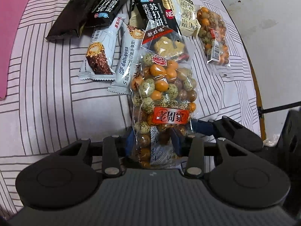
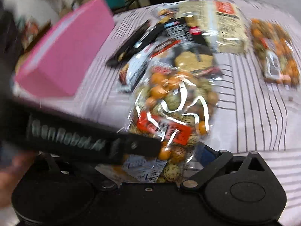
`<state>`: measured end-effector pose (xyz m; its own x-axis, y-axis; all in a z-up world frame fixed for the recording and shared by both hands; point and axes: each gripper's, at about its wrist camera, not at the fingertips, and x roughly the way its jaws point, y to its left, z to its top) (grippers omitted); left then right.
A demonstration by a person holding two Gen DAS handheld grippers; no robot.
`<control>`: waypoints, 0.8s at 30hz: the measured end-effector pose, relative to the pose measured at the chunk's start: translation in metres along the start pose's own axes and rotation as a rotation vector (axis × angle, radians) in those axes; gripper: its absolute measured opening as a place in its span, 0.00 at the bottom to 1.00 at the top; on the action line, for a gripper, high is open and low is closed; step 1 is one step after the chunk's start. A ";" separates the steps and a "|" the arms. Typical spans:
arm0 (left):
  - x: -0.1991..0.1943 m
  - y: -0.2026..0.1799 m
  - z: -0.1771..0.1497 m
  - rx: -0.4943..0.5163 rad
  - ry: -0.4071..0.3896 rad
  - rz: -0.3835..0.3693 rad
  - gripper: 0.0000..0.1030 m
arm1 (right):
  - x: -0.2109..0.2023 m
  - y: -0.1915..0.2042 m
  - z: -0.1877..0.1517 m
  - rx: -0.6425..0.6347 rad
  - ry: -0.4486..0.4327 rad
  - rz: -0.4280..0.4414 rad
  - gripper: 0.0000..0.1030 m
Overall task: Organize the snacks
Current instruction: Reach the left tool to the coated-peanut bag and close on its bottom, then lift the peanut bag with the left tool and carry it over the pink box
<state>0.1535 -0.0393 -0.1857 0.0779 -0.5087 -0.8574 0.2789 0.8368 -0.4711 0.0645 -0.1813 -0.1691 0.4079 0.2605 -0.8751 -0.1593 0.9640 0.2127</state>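
Surface is a desk under a pale lilac cloth with dark line pattern; a grey-white wall or floor, scuffed, shows past its far right edge. Landmark: the nut bag, a clear bag of orange and speckled coated nuts with a red label, lying lengthwise from the left claw toward the snack pile. Left claw is narrow, pads pressed on the bag's near end, so it holds the bag. Right claw stands wide around the same bag's near end, not gripping; its left finger is hidden behind the other gripper's black body, and that view is motion-blurred. Just left of the nut bag: two white bar wrappers. Beyond those, far left: two black cracker packs. Under the nut bag's far tip: a black soda-cracker pack, with a cream pack touching its right side. Right of the nut bag, apart from it: a second, smaller nut bag. Well left of the nut bag: a pink box.
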 end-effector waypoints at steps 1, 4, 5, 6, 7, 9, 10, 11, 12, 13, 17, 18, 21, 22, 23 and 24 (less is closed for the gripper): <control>0.000 -0.001 -0.001 0.010 -0.009 0.007 0.39 | 0.001 0.004 -0.002 0.000 -0.013 -0.024 1.00; -0.001 -0.006 -0.005 0.034 -0.034 0.024 0.39 | -0.003 0.007 -0.005 -0.004 -0.036 -0.044 0.99; -0.002 -0.008 -0.006 0.036 -0.037 0.026 0.39 | -0.006 0.005 -0.007 0.002 -0.048 -0.041 0.97; -0.003 -0.009 -0.008 0.041 -0.038 0.026 0.39 | -0.008 0.002 -0.010 0.001 -0.050 -0.034 0.95; -0.006 -0.011 -0.009 0.054 -0.047 0.032 0.39 | -0.012 0.002 -0.012 -0.002 -0.052 -0.030 0.93; -0.010 -0.016 -0.014 0.072 -0.062 0.049 0.38 | -0.019 0.003 -0.016 -0.003 -0.055 -0.027 0.91; -0.012 -0.018 -0.016 0.070 -0.066 0.050 0.38 | -0.023 0.003 -0.017 -0.004 -0.054 -0.024 0.91; -0.014 -0.019 -0.018 0.066 -0.064 0.048 0.38 | -0.026 0.004 -0.019 -0.008 -0.049 -0.020 0.91; -0.016 -0.020 -0.019 0.063 -0.062 0.044 0.39 | -0.029 0.006 -0.020 -0.009 -0.046 -0.015 0.91; -0.020 -0.021 -0.022 0.063 -0.065 0.039 0.39 | -0.033 0.007 -0.021 -0.010 -0.045 -0.008 0.91; -0.042 -0.026 -0.032 0.058 -0.082 0.034 0.39 | -0.049 0.010 -0.016 -0.019 -0.038 0.031 0.91; -0.047 -0.027 -0.034 0.059 -0.087 0.033 0.39 | -0.053 0.012 -0.016 -0.020 -0.039 0.043 0.91; -0.067 -0.029 -0.045 0.052 -0.129 0.016 0.39 | -0.065 0.024 -0.013 -0.037 -0.048 0.057 0.91; -0.075 -0.029 -0.049 0.052 -0.142 0.011 0.39 | -0.068 0.028 -0.012 -0.054 -0.055 0.058 0.91; -0.080 -0.029 -0.052 0.053 -0.150 0.009 0.39 | -0.072 0.033 -0.012 -0.069 -0.062 0.059 0.91; -0.086 -0.029 -0.055 0.052 -0.155 0.008 0.39 | -0.077 0.038 -0.013 -0.083 -0.065 0.060 0.91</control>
<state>0.0862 -0.0089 -0.1095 0.2260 -0.5306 -0.8169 0.3265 0.8314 -0.4497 0.0152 -0.1658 -0.0994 0.4527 0.3235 -0.8309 -0.2585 0.9395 0.2249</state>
